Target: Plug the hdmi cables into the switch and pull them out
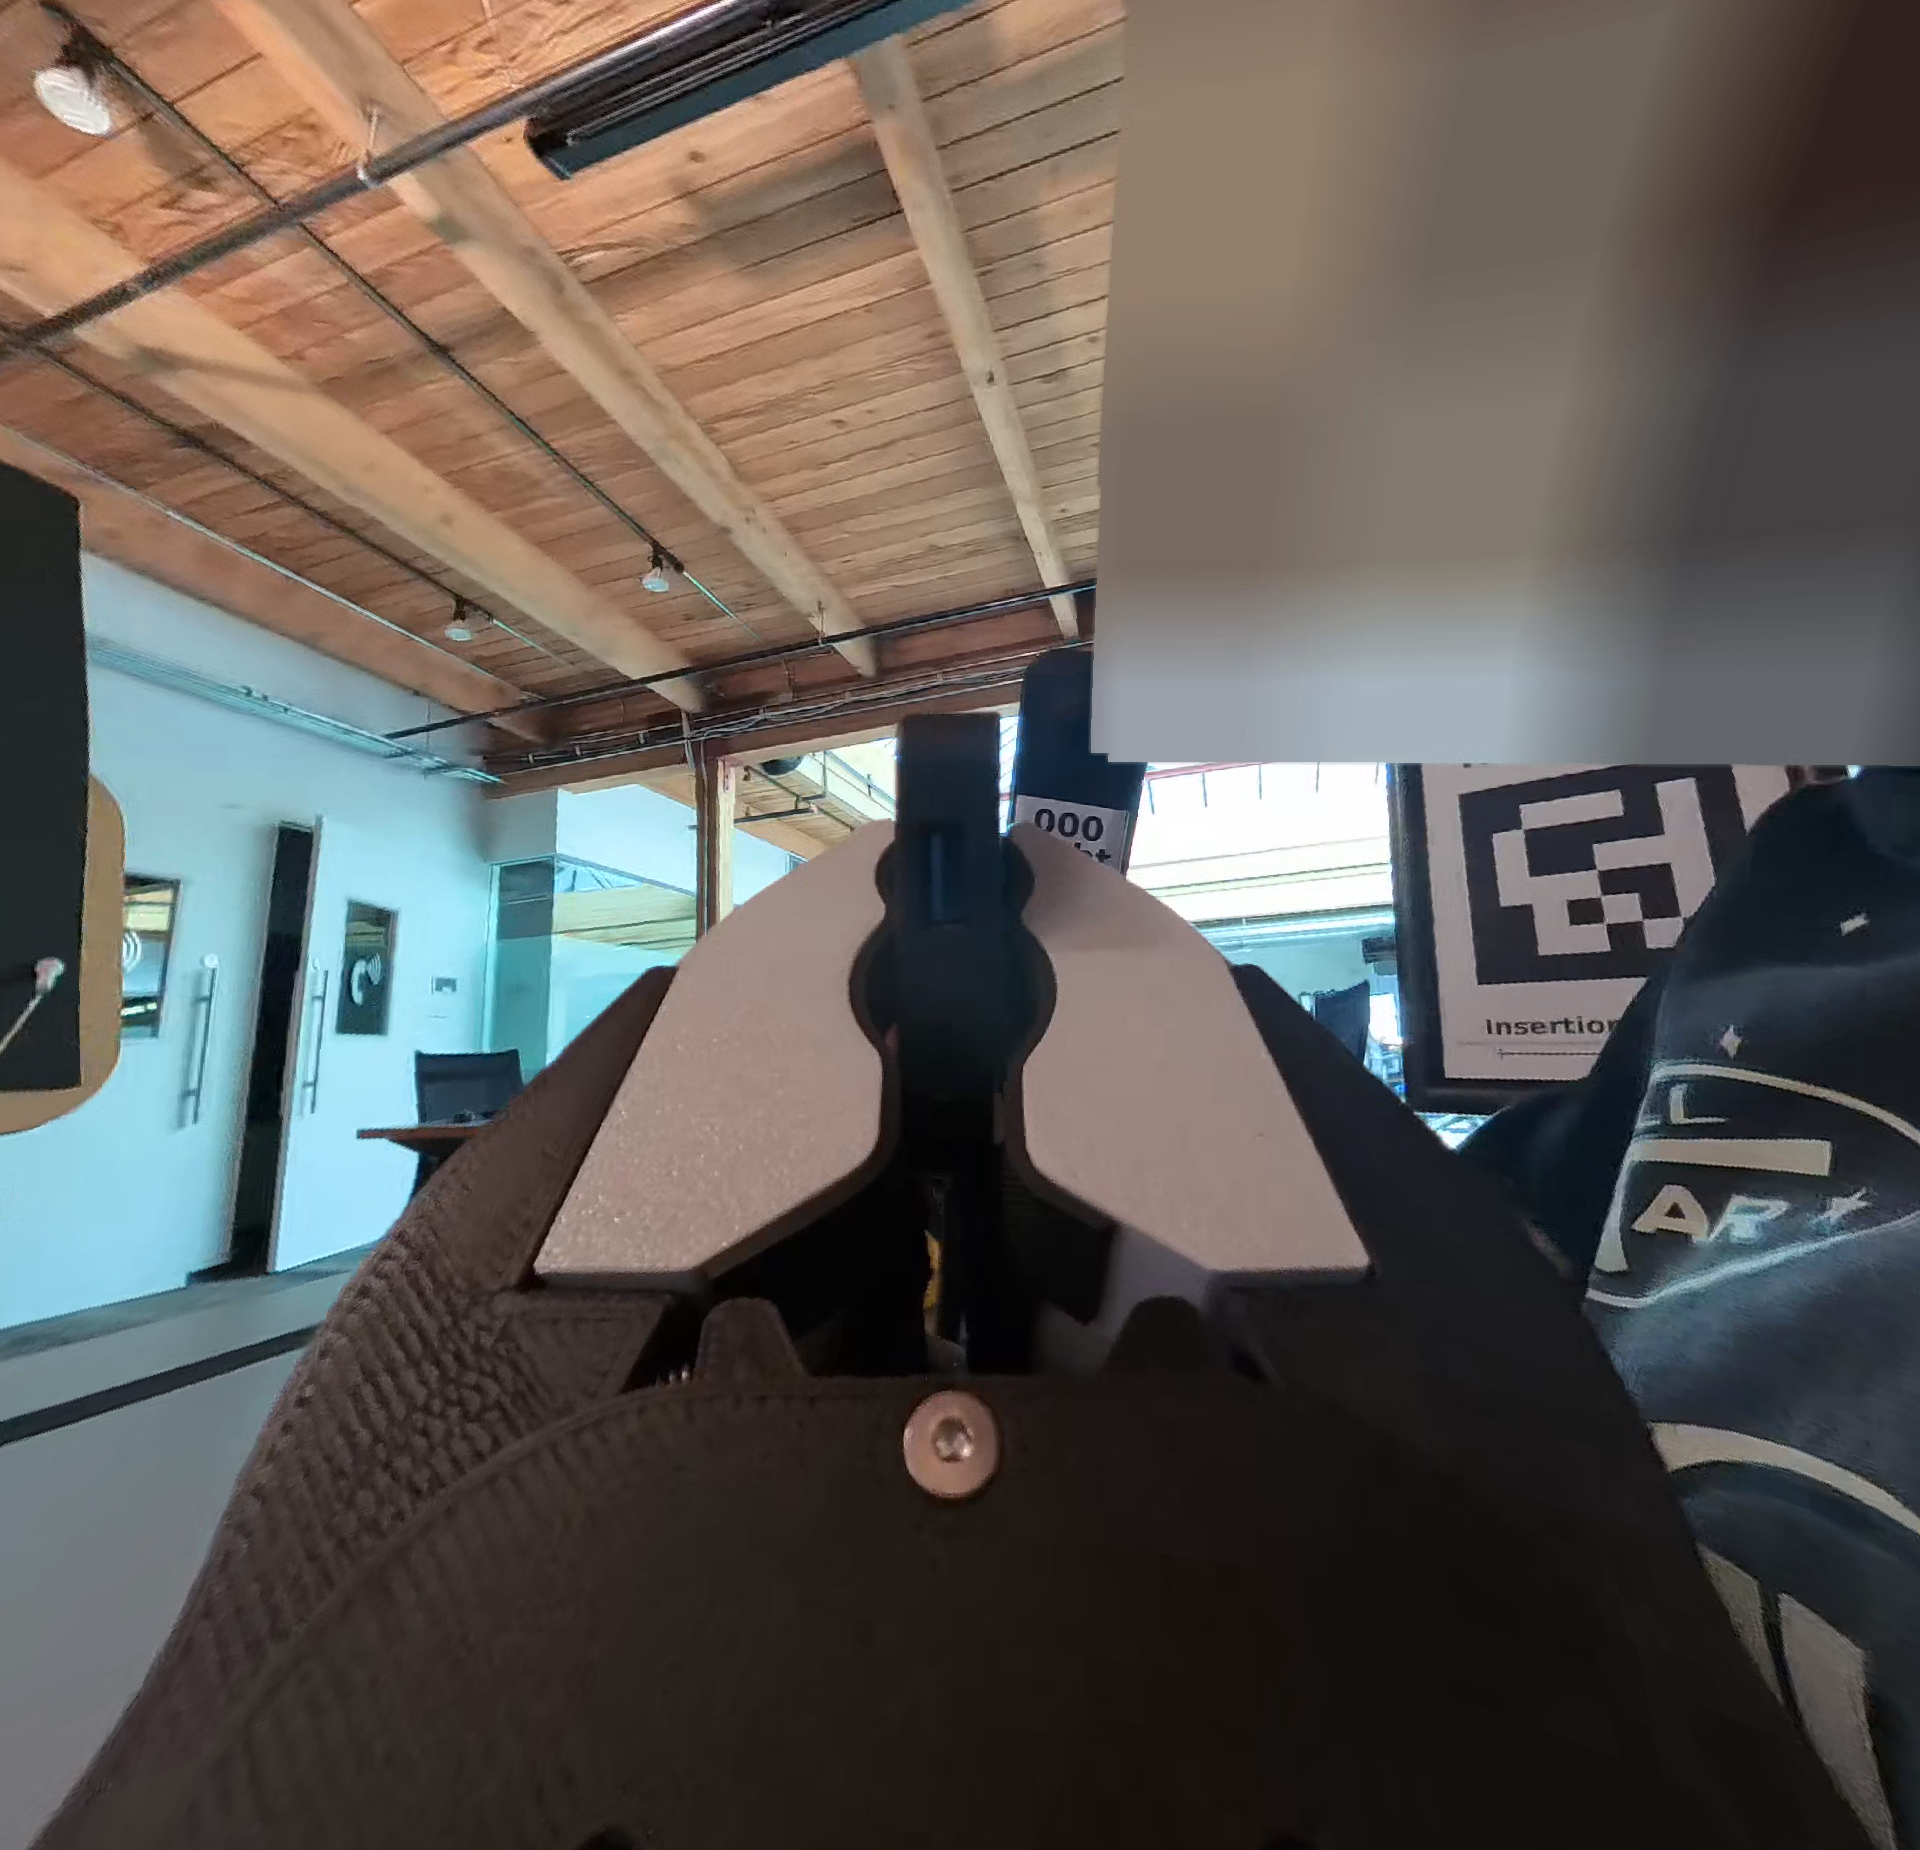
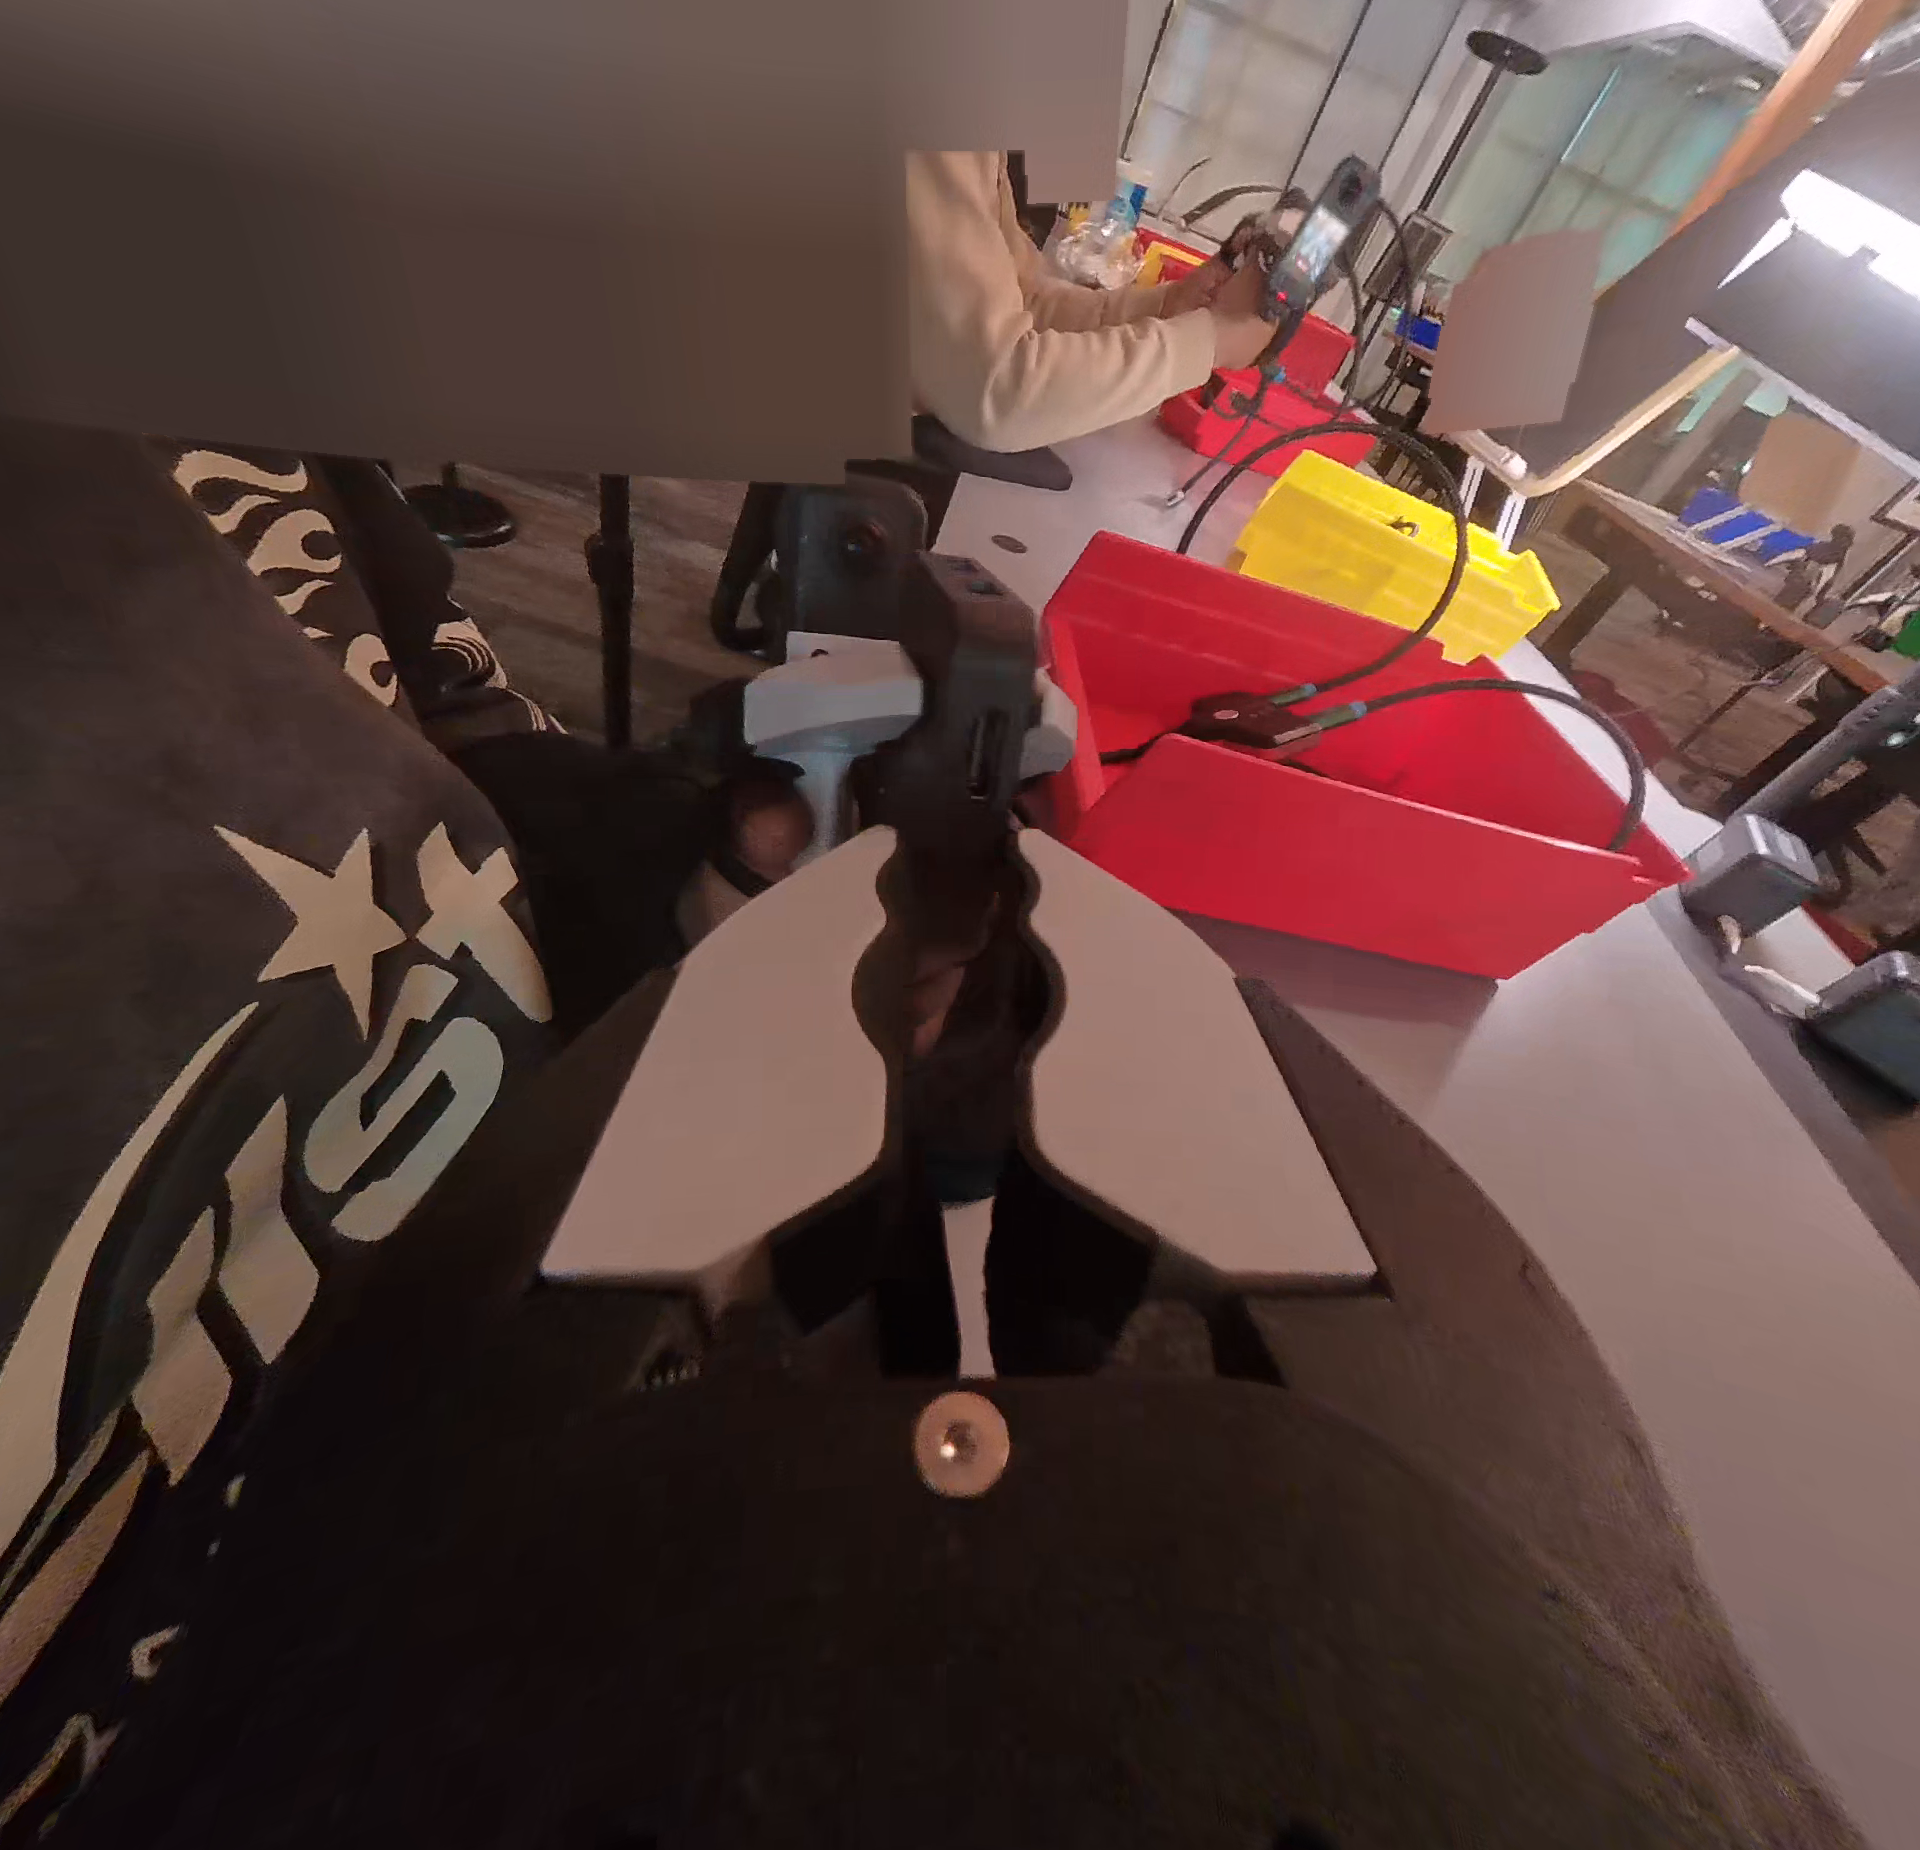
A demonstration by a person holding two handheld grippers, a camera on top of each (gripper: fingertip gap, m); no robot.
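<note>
In the left wrist view my left gripper (image 1: pixel 951 850) points up toward the ceiling and is shut on a slim black switch (image 1: pixel 948 761) that sticks out past the grey fingertips. In the right wrist view my right gripper (image 2: pixel 951 850) is shut on a dark HDMI plug (image 2: pixel 951 959). Just ahead of it the left gripper's grey fingers (image 2: pixel 821 704) hold the black switch (image 2: pixel 977 657), with an open port (image 2: pixel 982 751) facing me. The plug's tip reaches the switch's near end. I cannot tell whether it is seated.
A red bin (image 2: pixel 1351 844) on the grey table (image 2: pixel 1558 1125) holds a small adapter with two braided cables (image 2: pixel 1252 725). A yellow bin (image 2: pixel 1382 543) stands behind it. A person in a beige sleeve (image 2: pixel 1049 346) works farther along. A dark printed shirt (image 2: pixel 260 865) is close on my left. A marker board (image 1: pixel 1558 917) stands at the right.
</note>
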